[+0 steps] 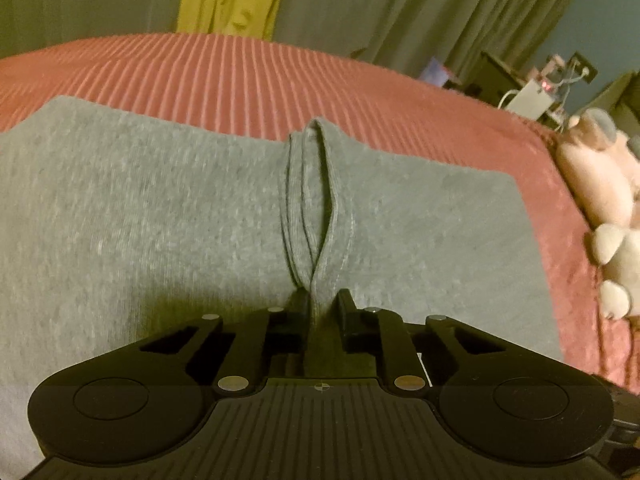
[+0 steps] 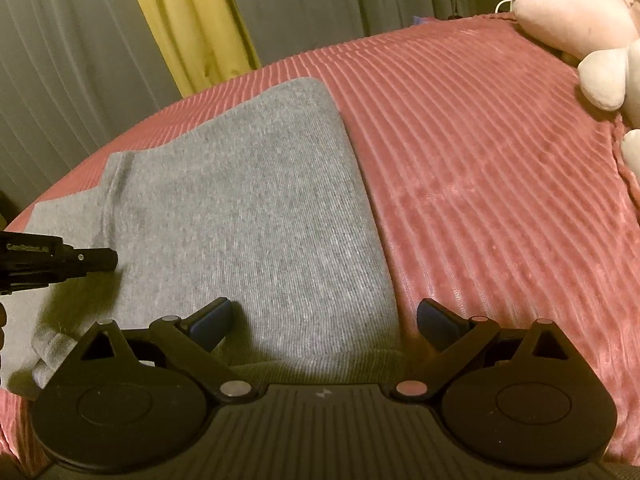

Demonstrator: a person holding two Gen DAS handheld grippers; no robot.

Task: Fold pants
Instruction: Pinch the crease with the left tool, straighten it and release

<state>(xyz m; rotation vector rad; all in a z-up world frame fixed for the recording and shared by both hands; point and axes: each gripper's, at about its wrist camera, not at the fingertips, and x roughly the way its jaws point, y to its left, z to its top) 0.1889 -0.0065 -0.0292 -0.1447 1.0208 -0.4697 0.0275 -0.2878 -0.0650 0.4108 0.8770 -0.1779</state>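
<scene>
Pants (image 1: 168,208) spread flat on the bed cover (image 1: 240,72), a raised fold (image 1: 316,200) running up their middle. Left gripper (image 1: 320,300) at the near end of that fold, pinching it. Right gripper (image 2: 324,320) spread wide over the near right edge of the pants. Soft toys (image 2: 568,12) on the cover's far right. Curtains (image 2: 72,60) behind the bed.

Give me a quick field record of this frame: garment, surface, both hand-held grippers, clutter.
garment: grey pants, lying on the bed, already partly folded
surface: red ribbed bedspread
left hand-held gripper: shut on a raised ridge of the pants fabric
right hand-held gripper: open, over the pants' near right edge, holding nothing
clutter: plush toys at the bed's far right
backdrop: grey and yellow curtains
</scene>
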